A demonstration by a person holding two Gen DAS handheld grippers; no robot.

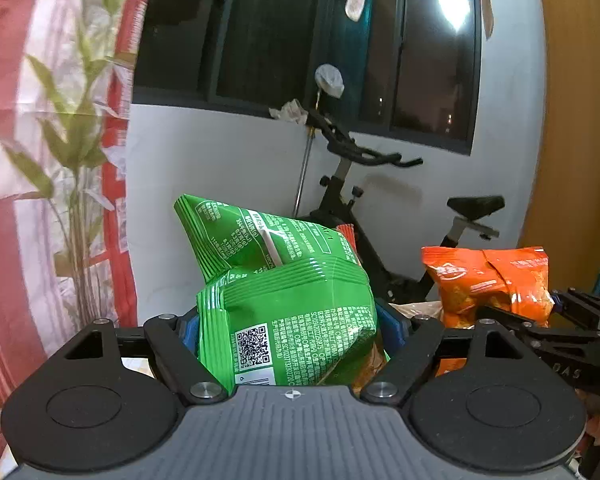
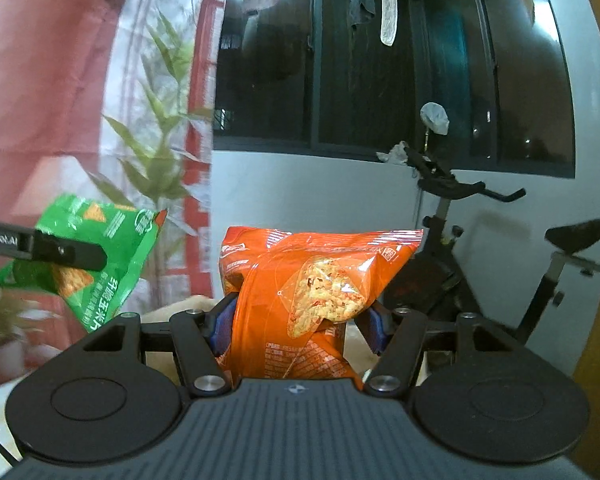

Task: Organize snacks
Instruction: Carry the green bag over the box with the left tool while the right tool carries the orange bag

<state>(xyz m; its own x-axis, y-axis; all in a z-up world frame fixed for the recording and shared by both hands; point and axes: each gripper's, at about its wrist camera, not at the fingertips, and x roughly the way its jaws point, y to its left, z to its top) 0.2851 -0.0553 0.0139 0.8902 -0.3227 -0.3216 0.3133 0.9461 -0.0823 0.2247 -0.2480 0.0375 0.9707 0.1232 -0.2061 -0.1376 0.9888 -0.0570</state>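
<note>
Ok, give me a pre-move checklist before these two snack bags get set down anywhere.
1. Left gripper clamped on green bag: ok.
2. Right gripper clamped on orange bag: ok.
3. Bags apart from each other: ok.
4. Second green bag behind the first, whether also held: cannot tell.
5. Drop-off spot in view: not ok.
6. Clear of the exercise bike: ok.

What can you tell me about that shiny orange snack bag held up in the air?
The glossy orange plastic snack bag is a puffy, crinkled pouch, sealed, printed with a triangular corn chip picture and small text. It is held upright above the surface, its crimped top edge roughly level. The right gripper pinches its lower middle between two blue pads, which alone touch it. In the left wrist view the orange bag hangs apart from the green one, with an exercise bike behind.
</note>
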